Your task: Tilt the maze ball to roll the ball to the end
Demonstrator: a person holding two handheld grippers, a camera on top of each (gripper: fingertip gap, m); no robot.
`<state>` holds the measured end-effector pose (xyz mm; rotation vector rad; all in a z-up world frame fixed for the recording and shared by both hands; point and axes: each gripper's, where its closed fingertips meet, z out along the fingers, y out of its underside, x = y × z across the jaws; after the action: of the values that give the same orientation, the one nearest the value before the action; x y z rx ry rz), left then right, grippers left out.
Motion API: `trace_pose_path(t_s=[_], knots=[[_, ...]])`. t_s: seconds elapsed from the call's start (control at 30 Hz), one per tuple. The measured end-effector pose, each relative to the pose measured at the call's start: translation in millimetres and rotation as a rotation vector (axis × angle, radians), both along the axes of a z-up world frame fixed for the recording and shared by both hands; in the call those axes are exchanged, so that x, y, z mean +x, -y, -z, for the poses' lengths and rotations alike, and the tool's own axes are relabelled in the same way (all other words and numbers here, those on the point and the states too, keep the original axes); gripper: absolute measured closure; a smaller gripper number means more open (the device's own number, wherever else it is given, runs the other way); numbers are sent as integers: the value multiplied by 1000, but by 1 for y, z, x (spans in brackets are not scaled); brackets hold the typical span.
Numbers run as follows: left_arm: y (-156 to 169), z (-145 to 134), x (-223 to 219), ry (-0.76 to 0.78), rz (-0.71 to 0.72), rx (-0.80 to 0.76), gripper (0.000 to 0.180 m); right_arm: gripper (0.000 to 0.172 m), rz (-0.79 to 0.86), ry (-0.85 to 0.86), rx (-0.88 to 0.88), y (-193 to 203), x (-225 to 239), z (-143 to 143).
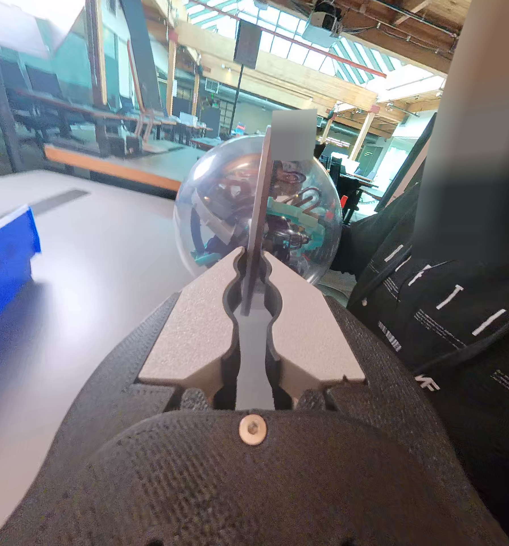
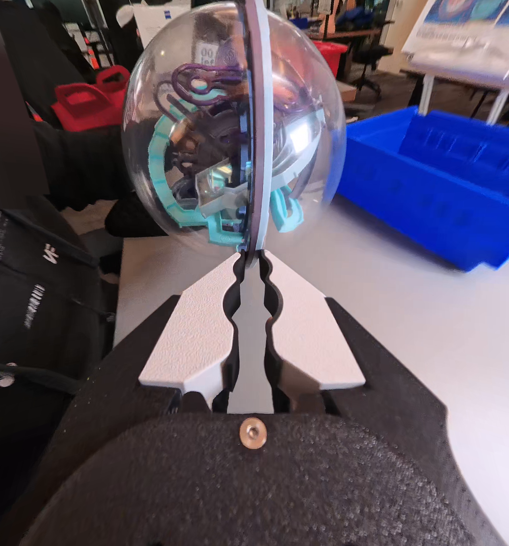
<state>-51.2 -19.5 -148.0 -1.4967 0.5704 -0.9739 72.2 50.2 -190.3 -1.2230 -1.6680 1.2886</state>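
The maze ball (image 1: 257, 206) is a clear sphere with teal, purple and grey tracks inside and a thin flat ring around its middle. In the left wrist view my left gripper (image 1: 254, 257) is shut on that ring (image 1: 260, 204), which runs deep between the pads. In the right wrist view the same maze ball (image 2: 232, 133) fills the upper middle, and my right gripper (image 2: 251, 256) is shut on the ring's edge (image 2: 257, 147) at the fingertips. The ball is held above the white table (image 2: 365, 295) between both grippers. I cannot pick out the small ball inside.
A blue bin (image 2: 442, 183) stands on the table to the right in the right wrist view; it also shows at the left edge of the left wrist view (image 1: 5, 260). A person in dark clothing (image 1: 442, 310) is close beside the ball. Red containers (image 2: 90, 103) sit behind.
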Motion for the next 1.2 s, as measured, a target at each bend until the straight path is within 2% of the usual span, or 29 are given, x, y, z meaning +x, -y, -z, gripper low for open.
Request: trace_pose_path(t_s=[0.17, 0.43, 0.67, 0.9, 1.07, 1.2], knots=[[3, -52, 9, -107, -26, 155, 175, 165, -8, -75, 112, -5, -3, -31], [13, -113, 26, -241, -64, 306, 174, 166, -36, -152, 256, -5, 5, -88], [13, -180, 24, -195, -110, 379, 174, 166, -87, -163, 311, -1, 8, -158], [14, -247, 25, -177, -159, 378, 174, 166, -154, -207, 265, 13, 14, -218], [19, -277, 38, -218, -177, 376, 174, 166, -192, -246, 194, 15, 15, -233], [25, -288, 58, -288, -176, 385, 174, 166, -226, -257, 164, 18, 10, -219]])
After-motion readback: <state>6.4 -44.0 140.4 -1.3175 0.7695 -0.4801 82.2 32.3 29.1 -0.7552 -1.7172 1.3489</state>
